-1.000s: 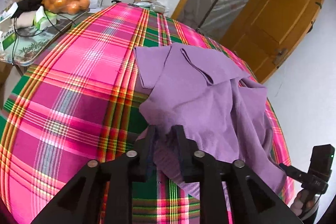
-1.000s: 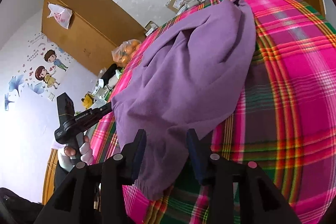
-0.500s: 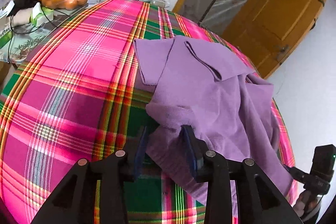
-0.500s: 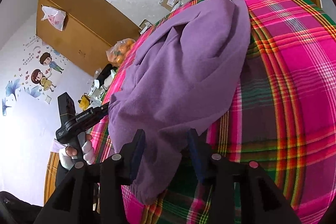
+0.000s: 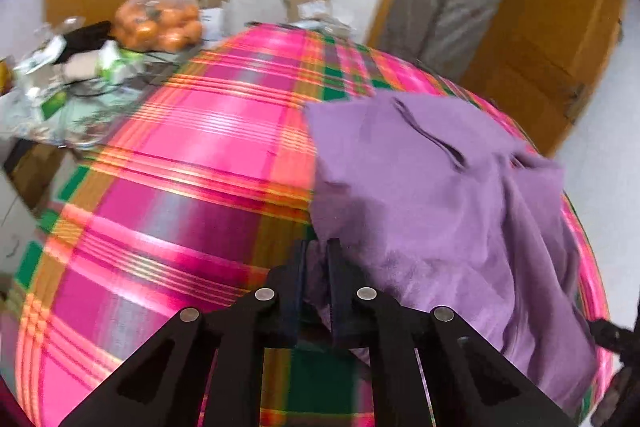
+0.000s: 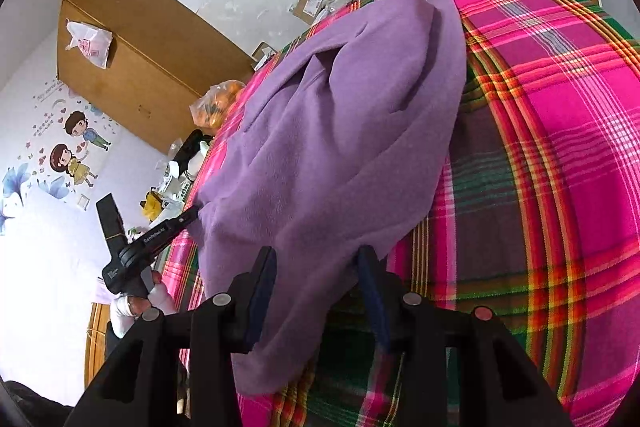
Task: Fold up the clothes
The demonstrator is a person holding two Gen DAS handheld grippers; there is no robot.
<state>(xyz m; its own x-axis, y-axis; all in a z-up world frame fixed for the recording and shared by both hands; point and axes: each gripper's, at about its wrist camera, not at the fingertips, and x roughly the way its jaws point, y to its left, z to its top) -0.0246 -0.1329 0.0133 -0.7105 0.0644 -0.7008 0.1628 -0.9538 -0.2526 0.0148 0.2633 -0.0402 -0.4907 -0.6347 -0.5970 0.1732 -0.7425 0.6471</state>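
My left gripper has closed since half a second ago: then its 2 fingers stood apart around the near edge of the purple garment, and now they are pinched together on a bunch of that edge. The left view is blurred now, where it was sharp before. My right gripper looks the same as it did: its 2 fingers spread wide, the cloth draped between them and hanging down past the left one, not squeezed as far as I can see.

The 1 garment lies crumpled on the pink, green and orange plaid cover, on its right half in the left view, with 1 dark slit-like fold showing near its far end.

In the right view I count 1 gloved hand holding the other gripper's handle at the cloth's left edge.

Beyond the cover there is 1 bag of oranges, 1 brown cabinet with 1 plastic bag on its top, and 2 cartoon figures stuck on the wall.
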